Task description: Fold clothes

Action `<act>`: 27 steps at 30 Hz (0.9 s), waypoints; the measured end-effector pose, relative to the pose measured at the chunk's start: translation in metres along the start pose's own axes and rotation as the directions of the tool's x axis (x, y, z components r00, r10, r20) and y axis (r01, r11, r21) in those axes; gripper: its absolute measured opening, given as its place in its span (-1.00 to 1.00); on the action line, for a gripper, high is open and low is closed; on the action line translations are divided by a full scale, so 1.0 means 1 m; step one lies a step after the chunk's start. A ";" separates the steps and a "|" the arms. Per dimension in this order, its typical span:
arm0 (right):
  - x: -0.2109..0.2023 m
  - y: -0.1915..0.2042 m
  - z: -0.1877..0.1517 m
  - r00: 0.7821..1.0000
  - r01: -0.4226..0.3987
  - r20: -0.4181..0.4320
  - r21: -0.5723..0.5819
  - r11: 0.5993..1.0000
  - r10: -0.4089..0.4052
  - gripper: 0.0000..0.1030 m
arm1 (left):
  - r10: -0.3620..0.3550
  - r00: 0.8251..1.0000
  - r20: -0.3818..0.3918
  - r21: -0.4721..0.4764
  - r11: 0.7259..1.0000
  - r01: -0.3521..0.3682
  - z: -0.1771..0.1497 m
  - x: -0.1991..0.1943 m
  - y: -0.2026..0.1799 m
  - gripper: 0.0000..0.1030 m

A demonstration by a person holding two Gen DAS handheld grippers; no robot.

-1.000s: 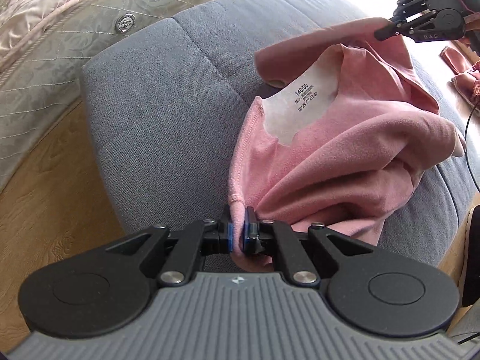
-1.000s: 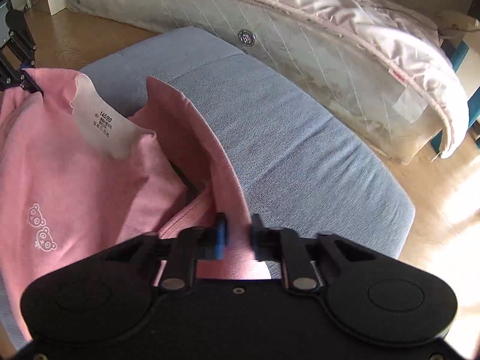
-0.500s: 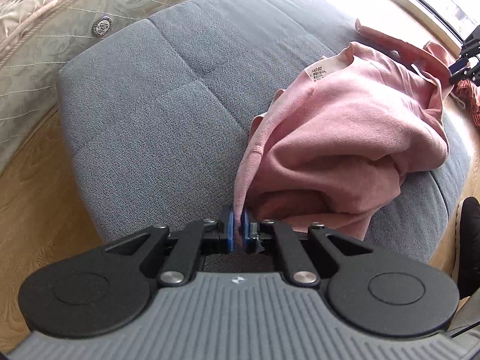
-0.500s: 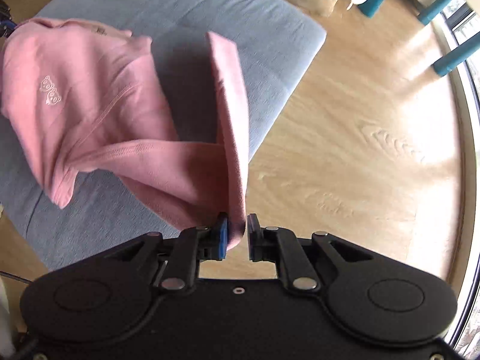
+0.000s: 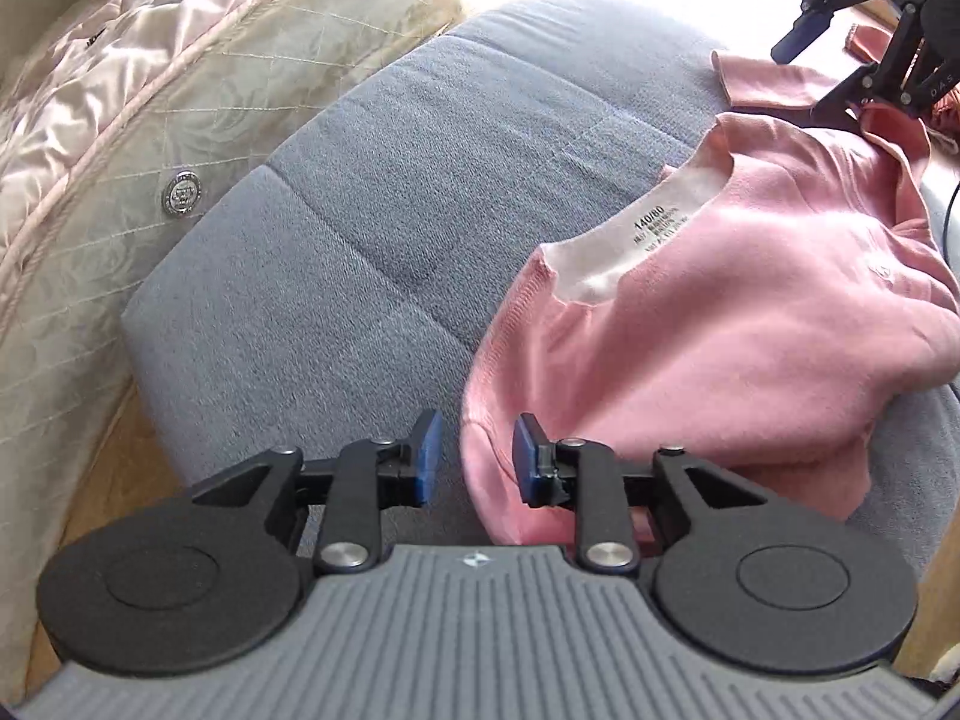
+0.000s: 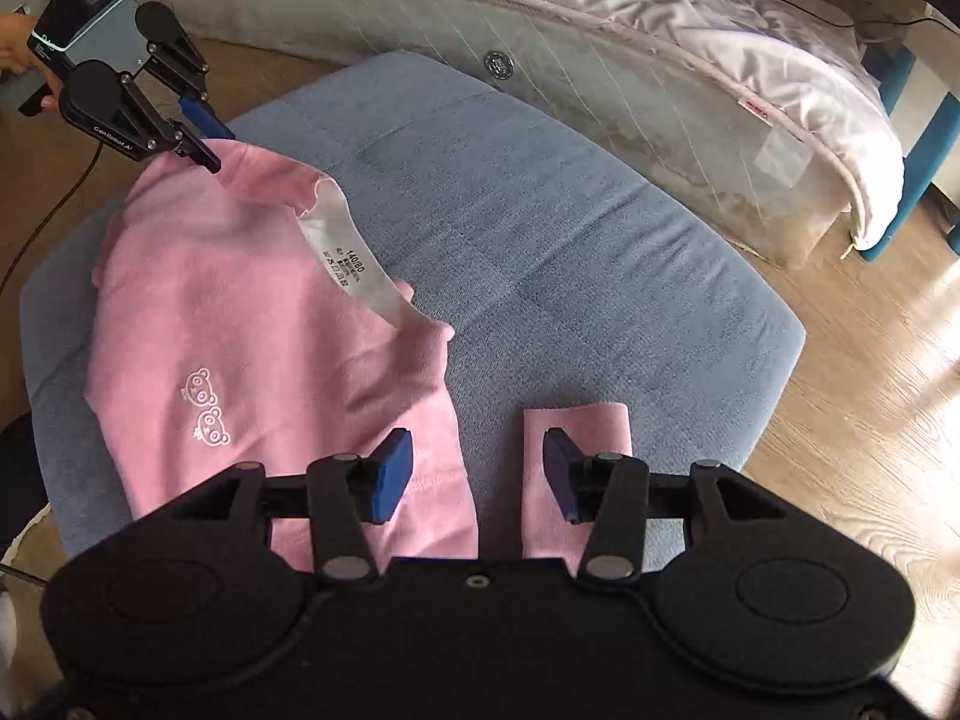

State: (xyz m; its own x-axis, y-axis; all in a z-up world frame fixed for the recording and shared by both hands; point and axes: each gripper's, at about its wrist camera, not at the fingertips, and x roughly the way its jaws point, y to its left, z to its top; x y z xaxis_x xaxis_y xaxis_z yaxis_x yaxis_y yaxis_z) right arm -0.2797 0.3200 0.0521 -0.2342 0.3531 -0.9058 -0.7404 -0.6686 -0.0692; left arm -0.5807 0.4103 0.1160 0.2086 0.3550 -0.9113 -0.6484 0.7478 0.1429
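- We are seeing only a part of the pink sweatshirt (image 5: pixel 708 324): its lower edge is disappearing under the body of each gripper, so we cannot tell how the hem is lying.
- In the left wrist view the far side of the garment is washed out by strong light, and the right gripper there is cut off by the picture edge.
- The small print on the white neck label (image 6: pixel 351 264) is too small to read, apart from a size mark.
- The left gripper (image 5: pixel 474 459) is opening its jaws; a fold of the sweatshirt is lying between the blue pads, but the pads are not pressing on it.
- The right gripper (image 6: pixel 477 471) is also opening its jaws; the grey cushion (image 6: pixel 570 228) is showing in the gap, with the sweatshirt's body under the left pad and a sleeve end (image 6: pixel 576 426) under the right pad, nothing gripped.
- The sweatshirt is lying spread on the cushion, front side up, just ahead of both pairs of jaws, with two small bear outlines (image 6: pixel 207 411) on the chest.
- Beyond the jaws, a quilted mattress (image 6: pixel 630 72) is standing behind the cushion.
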 end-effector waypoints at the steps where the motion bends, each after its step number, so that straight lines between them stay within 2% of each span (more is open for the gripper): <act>1: 0.015 0.000 0.004 1.000 -0.012 -0.012 0.009 1.000 0.012 0.03 | -0.006 1.000 0.017 -0.004 1.000 0.006 0.007 0.005 0.007 -0.12; 3: 0.035 -0.009 0.004 0.998 -0.052 -0.038 0.049 0.997 0.054 0.05 | -0.048 0.998 0.028 -0.010 0.999 0.049 0.015 0.013 0.017 0.04; 7: 0.060 -0.024 -0.007 0.990 -0.122 -0.051 0.143 0.982 0.130 0.04 | -0.104 0.995 -0.012 0.010 0.995 0.104 0.025 0.032 0.010 0.02; 8: 0.059 -0.025 -0.011 0.988 -0.137 -0.047 0.147 0.980 0.145 -0.05 | -0.110 0.994 -0.024 0.027 0.993 0.111 0.026 0.036 0.005 -0.02; 9: 0.059 -0.027 -0.015 0.986 -0.151 -0.042 0.151 0.977 0.159 -0.36 | -0.118 0.992 -0.048 0.049 0.992 0.120 0.026 0.038 0.000 -0.17; 10: 0.060 -0.028 -0.017 0.984 -0.162 -0.045 0.157 0.974 0.170 -0.56 | -0.130 0.990 -0.055 0.052 0.990 0.133 0.025 0.037 -0.001 -0.40; 11: 0.059 -0.028 -0.019 0.984 -0.159 -0.049 0.161 0.974 0.169 -0.82 | -0.140 0.988 -0.061 0.056 0.988 0.144 0.025 0.035 -0.003 -0.49; 12: 0.056 -0.028 -0.021 0.986 -0.152 -0.043 0.161 0.975 0.160 -0.85 | -0.117 0.992 -0.043 0.077 0.990 0.120 0.025 0.029 -0.004 -0.70; 13: 0.051 -0.027 -0.022 0.987 -0.148 -0.029 0.172 0.974 0.156 -0.88 | -0.093 0.995 -0.025 0.097 0.991 0.095 0.024 0.023 -0.005 -0.77; 17: 0.018 -0.030 -0.020 0.992 -0.121 0.054 0.197 0.973 0.113 -0.93 | 0.012 0.998 0.056 0.160 0.987 -0.021 0.022 -0.004 -0.007 -0.82; 20: -0.006 -0.034 -0.015 0.992 -0.084 0.114 0.206 0.975 0.062 -0.93 | 0.073 0.990 0.117 0.106 0.991 -0.086 0.026 -0.023 0.006 -0.84; 24: -0.022 -0.047 0.005 0.983 -0.047 0.186 0.231 0.972 0.003 -0.93 | 0.159 0.969 0.190 0.035 0.985 -0.168 0.040 -0.045 0.027 -0.84; 27: -0.036 -0.061 0.022 0.964 -0.004 0.261 0.240 0.971 -0.061 -0.98 | 0.144 0.968 0.207 -0.012 0.989 -0.144 0.049 -0.048 0.040 -0.84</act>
State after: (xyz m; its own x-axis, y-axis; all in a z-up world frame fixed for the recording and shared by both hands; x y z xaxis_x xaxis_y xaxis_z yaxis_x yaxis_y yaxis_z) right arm -0.2403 0.3623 0.0981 -0.3447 0.5515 -0.7596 -0.8692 -0.4931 0.0364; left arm -0.5804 0.4511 0.1842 0.2606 0.5673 -0.7812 -0.6808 0.6817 0.2680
